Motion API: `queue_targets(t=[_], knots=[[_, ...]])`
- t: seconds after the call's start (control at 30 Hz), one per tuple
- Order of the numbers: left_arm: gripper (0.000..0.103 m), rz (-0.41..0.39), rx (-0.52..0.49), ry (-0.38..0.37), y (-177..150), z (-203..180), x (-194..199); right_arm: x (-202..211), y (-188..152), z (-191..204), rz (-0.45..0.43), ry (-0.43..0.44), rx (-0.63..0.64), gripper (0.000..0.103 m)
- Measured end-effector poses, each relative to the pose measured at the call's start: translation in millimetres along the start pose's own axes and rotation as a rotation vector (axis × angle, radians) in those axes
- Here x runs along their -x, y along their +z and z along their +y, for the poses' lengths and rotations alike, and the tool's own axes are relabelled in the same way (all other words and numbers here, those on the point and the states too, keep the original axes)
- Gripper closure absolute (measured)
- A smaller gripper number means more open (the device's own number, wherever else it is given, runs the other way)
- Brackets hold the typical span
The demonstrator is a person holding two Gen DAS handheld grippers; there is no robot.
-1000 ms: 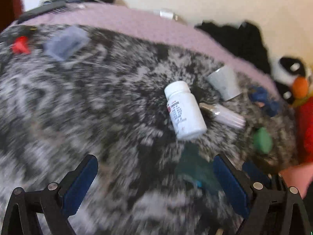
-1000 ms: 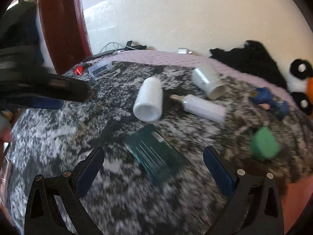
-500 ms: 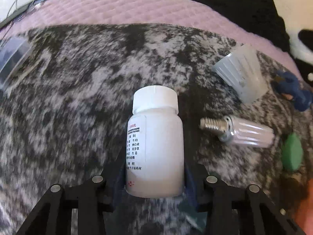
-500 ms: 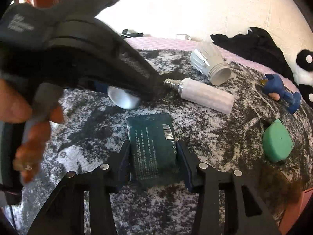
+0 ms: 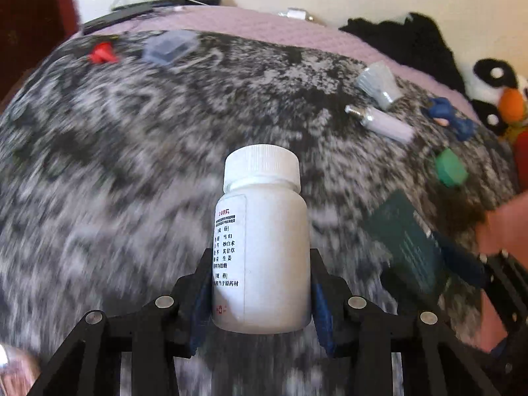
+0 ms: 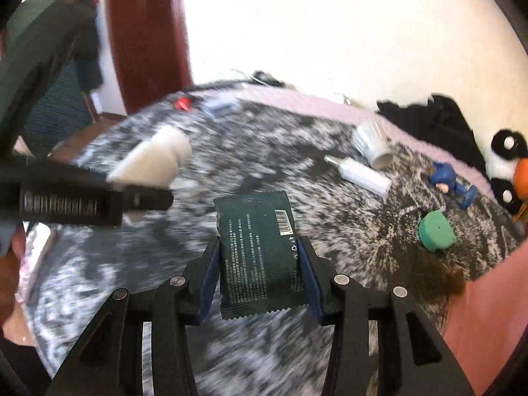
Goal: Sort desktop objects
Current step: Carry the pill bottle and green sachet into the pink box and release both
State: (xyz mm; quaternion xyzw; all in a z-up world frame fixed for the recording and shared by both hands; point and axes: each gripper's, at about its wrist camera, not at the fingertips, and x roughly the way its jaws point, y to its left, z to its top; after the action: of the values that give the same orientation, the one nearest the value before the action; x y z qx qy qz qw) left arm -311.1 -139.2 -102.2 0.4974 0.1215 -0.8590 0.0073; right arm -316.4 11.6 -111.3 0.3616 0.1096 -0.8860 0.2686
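On the mottled grey-black blanket point(image 5: 138, 151), backed by a pink quilt point(image 5: 250, 23) and white wall point(image 6: 313, 33), lay a cup point(image 6: 371, 143), bulb point(image 6: 361, 173) and green cap point(image 6: 436, 230). Left gripper point(image 5: 260, 283) clamped the white bottle point(image 5: 262, 244), lifted clear. Right gripper point(image 6: 260, 264) clamped the dark green packet point(image 6: 259, 250), also raised.

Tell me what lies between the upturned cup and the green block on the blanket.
In the right wrist view, the light bulb lies just below the cup; from there to the green block only bare blanket shows.
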Motion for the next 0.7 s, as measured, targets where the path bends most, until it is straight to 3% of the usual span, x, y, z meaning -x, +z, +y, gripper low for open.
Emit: queue_targets(t=[0.13, 0.33, 0.7], knots=[[0.059, -0.057, -0.01, 0.018, -39.6, 4.2, 41.9, 45.8, -14.1, 34.5, -0.038, 0.013, 0.029, 0.055], [0.059, -0.13, -0.051, 0.027, -70.4, -1.3, 93.4, 108.8, -30.0, 71.4, -0.095, -0.002, 0.076, 0.055], [0.059, -0.383, -0.155, 0.114, -84.8, -49.5, 179.6, 224.9, -31.4, 67.3, -0.286, -0.059, 0.055, 0.055]])
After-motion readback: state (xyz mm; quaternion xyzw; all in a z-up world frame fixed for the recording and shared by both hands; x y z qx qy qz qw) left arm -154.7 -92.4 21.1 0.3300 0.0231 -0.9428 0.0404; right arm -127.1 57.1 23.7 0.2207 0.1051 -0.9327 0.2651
